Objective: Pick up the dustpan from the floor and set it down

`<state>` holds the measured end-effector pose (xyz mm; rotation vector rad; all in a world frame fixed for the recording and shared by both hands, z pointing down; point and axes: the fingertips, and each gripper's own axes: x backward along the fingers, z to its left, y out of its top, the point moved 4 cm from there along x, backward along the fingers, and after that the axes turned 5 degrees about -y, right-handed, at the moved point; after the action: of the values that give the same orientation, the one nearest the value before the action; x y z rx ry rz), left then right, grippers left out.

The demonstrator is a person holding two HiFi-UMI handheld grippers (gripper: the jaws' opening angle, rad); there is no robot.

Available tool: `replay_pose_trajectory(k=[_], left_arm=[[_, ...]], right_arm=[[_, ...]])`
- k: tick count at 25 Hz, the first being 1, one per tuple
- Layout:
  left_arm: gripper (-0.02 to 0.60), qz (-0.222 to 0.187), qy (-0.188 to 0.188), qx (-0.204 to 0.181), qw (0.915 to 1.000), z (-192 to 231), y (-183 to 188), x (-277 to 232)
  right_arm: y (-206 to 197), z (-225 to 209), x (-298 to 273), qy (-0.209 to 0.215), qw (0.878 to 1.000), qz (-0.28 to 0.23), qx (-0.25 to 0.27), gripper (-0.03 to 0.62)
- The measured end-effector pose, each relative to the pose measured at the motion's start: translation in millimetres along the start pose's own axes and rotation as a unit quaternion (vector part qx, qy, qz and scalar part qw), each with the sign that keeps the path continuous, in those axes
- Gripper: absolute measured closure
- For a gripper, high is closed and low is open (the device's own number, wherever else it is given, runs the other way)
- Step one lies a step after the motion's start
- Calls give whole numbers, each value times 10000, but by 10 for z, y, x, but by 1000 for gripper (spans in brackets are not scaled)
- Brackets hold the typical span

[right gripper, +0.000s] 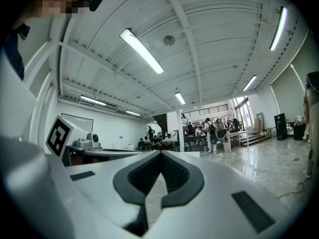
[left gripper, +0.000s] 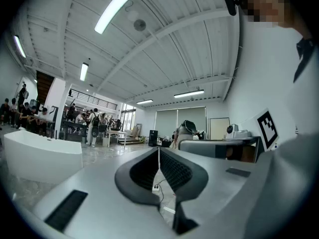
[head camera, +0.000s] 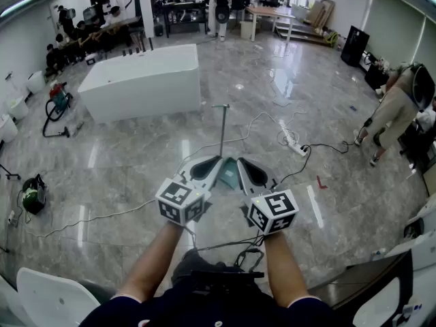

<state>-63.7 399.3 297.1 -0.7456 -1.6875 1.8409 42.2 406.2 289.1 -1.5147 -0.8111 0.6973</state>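
The dustpan [head camera: 229, 174] stands on the grey marble floor just ahead of me, a teal-grey pan with a thin upright handle [head camera: 221, 129]. Its pan shows in the gap between my two grippers and is partly hidden by them. My left gripper [head camera: 213, 163] is held level to the left of the pan, jaws shut with nothing between them; its pads meet in the left gripper view [left gripper: 159, 150]. My right gripper [head camera: 246, 166] is level on the pan's right, also shut and holding nothing [right gripper: 160, 154]. Neither gripper view shows the dustpan.
A long white tub [head camera: 143, 80] stands further back on the left. A power strip with cables [head camera: 294, 145] lies to the right of the handle. A person [head camera: 400, 107] walks at the right. A white chair [head camera: 58, 297] is at my lower left.
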Motion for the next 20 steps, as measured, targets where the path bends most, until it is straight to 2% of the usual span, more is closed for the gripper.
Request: replay_pose_trajectory(k=[13,20], left_arm=[[566,0,-57,-78,10000,57,-89,-186],[566,61,-34,-45,10000,63,-173,-360]], right_arm=[[17,-112,-84,113,9999,-127,-30,588],[-42,-316,-105,85,9999,-115,-49,588]])
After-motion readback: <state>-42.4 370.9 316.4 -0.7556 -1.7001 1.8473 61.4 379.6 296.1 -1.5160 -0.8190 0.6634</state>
